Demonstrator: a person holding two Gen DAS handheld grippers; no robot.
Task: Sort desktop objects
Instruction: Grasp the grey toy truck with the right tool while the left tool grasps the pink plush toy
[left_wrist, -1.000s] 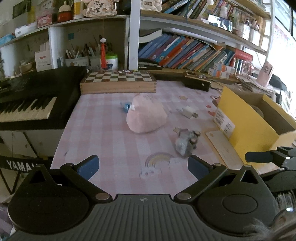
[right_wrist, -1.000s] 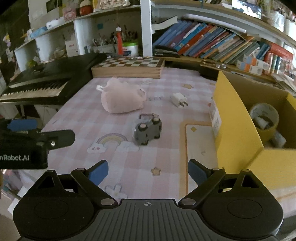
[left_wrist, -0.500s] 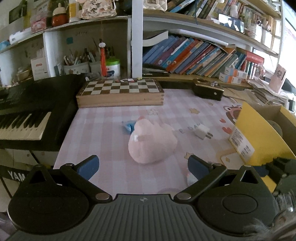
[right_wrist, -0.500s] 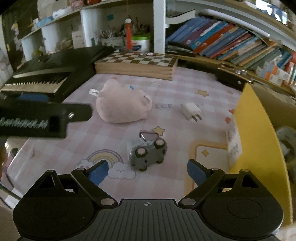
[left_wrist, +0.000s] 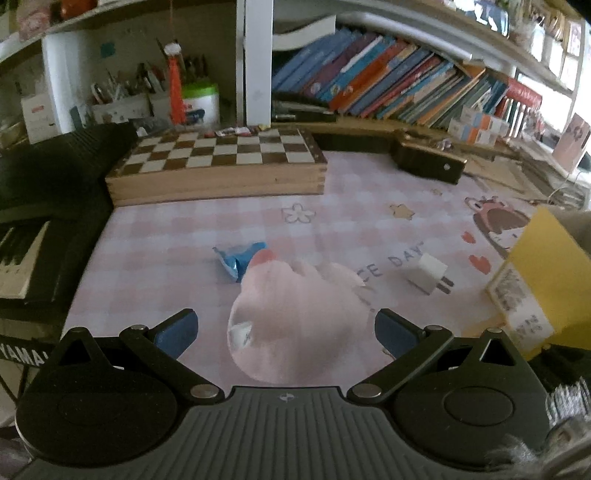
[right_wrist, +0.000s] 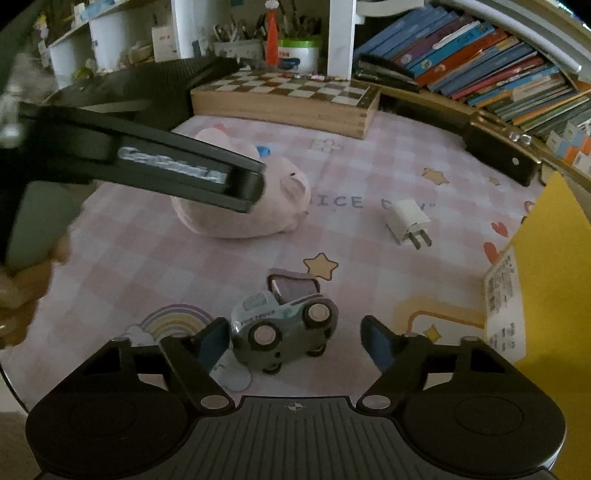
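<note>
Well, both spread wide: my left gripper (left_wrist: 284, 328) straddles the plush pig (left_wrist: 295, 317), right gripper (right_wrist: 293, 338) brackets the toy truck (right_wrist: 284, 328); charger (right_wrist: 406, 221) still unsorted mid-mat, nothing lifted toward the yellow box (right_wrist: 550, 266).

A table (left_wrist: 155, 258) covered by a pink checked cloth is seen. Between the left fingers (left_wrist: 177, 330) a pink plush (left_wrist: 299, 325) is lain, with a blue wrapper (left_wrist: 238, 258) just beyond it. A toy car (right_wrist: 284, 325) is framed by the right fingers (right_wrist: 214, 338). A white plug (right_wrist: 406, 221), a chessboard (left_wrist: 218, 166) and a yellow box (left_wrist: 539, 280) are carried further off.
</note>
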